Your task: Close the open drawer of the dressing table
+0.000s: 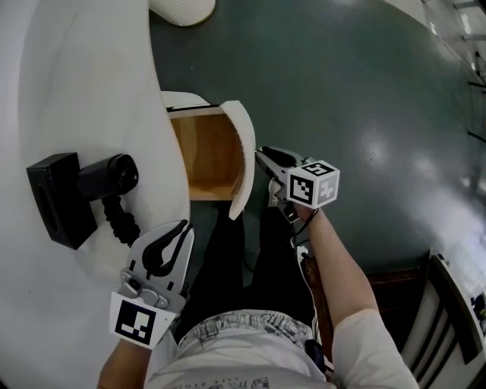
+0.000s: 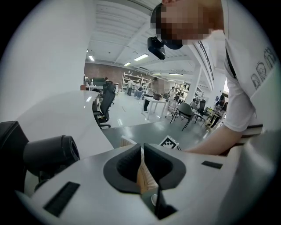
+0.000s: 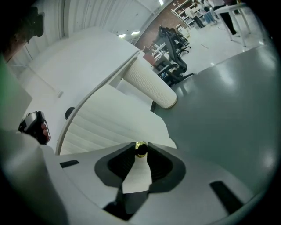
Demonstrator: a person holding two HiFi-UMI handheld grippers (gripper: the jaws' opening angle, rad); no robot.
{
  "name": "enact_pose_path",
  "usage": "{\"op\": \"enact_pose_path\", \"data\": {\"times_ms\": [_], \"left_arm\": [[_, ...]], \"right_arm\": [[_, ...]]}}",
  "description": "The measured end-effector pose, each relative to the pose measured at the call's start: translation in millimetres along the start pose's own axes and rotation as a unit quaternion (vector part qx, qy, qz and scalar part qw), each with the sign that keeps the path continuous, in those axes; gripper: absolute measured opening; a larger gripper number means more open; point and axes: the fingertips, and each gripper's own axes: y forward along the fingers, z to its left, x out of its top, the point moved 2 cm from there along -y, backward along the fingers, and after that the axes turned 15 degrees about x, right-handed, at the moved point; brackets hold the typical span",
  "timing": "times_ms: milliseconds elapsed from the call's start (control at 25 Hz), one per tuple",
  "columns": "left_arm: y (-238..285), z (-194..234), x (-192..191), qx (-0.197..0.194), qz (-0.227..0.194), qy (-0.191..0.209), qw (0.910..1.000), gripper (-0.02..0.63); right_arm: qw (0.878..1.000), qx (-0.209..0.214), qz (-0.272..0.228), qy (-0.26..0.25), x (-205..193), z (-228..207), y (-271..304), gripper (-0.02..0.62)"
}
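Note:
The dressing table is white, and its drawer stands pulled out, showing a bare wooden inside. The curved white drawer front faces my right gripper. In the right gripper view the ribbed drawer front fills the middle, and my right gripper is shut on its small gold knob, a pad touching each side. My left gripper hovers over the table's near edge with its jaws together and nothing held. In the left gripper view the left gripper points past the edge toward the drawer's wood.
A black hair dryer with a coiled cord and a black box lie on the tabletop. A white ribbed cylinder stands beyond the table. My legs in dark trousers are below the drawer. A dark chair is at lower right.

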Motion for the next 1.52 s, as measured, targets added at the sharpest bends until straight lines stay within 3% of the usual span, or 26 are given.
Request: {"op": "enact_pose_path", "data": {"times_ms": [560,1000,1520], "left_arm": [[-37,62,-20,0.054,-0.012,-0.030,0.9980,0.040],[-63,89,-27,0.078,-0.024,-0.045,0.9956,0.040],[-86,113,-41,0.094,-0.024,-0.048,0.9941,0.040]], "right_arm": [[0.999,0.023,0.045,-0.015,-9,35,86,0.100],[0.997,0.054,0.056,-0.015,-25,49,141,0.101],[0.997,0.061,0.048,-0.013,-22,71,178,0.105]]}}
